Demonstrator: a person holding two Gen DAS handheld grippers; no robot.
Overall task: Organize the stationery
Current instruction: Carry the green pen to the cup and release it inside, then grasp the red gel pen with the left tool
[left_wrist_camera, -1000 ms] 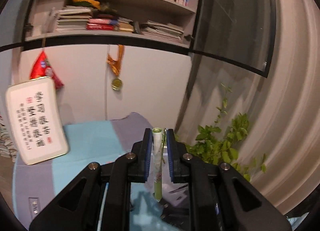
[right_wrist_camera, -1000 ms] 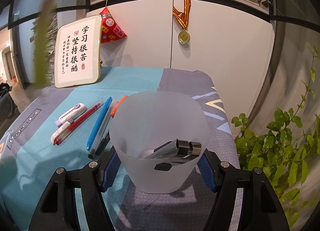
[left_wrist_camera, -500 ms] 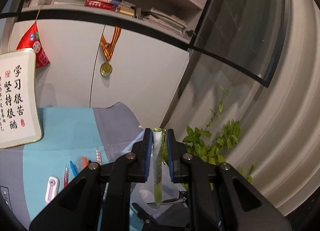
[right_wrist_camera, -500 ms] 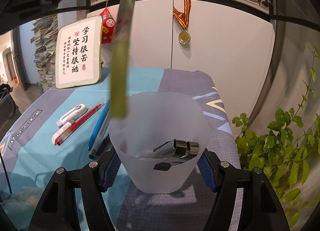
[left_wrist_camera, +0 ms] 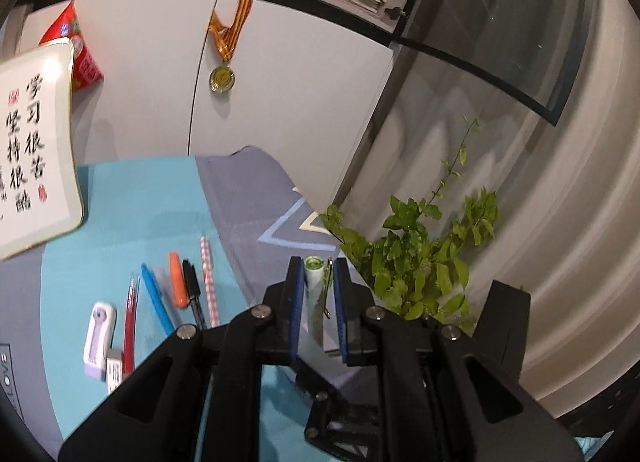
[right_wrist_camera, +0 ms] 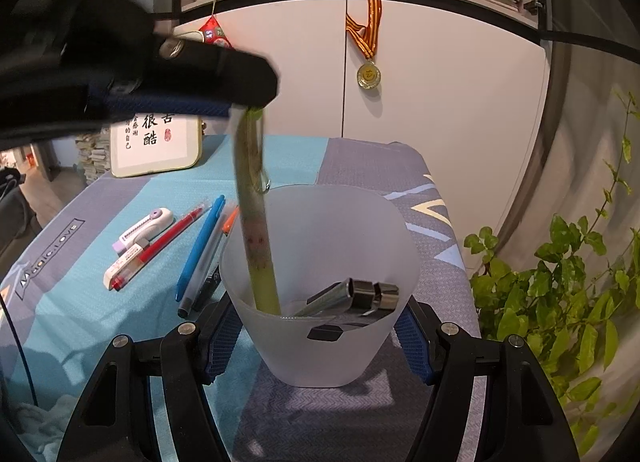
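Note:
My left gripper (left_wrist_camera: 316, 294) is shut on a green pen (left_wrist_camera: 313, 282) and holds it upright. In the right wrist view the green pen (right_wrist_camera: 256, 234) hangs from the left gripper (right_wrist_camera: 240, 110) with its lower end inside a translucent white cup (right_wrist_camera: 320, 342). My right gripper (right_wrist_camera: 320, 334) is shut on the cup, one pad on each side. A silver and black item (right_wrist_camera: 352, 294) lies in the cup. Several pens (right_wrist_camera: 200, 246) and a purple-white correction tape (right_wrist_camera: 146, 224) lie on the cloth to the left of the cup.
A framed calligraphy sign (right_wrist_camera: 156, 142) stands at the back left of the table. A white cabinet with a hanging medal (right_wrist_camera: 368, 74) is behind. A green plant (right_wrist_camera: 560, 302) stands off the table's right edge. The loose pens (left_wrist_camera: 180, 290) also show in the left wrist view.
My left gripper has come down and toward the cup with the green pen. The pen's lower end now sits inside the cup. The right gripper and cup have not moved.

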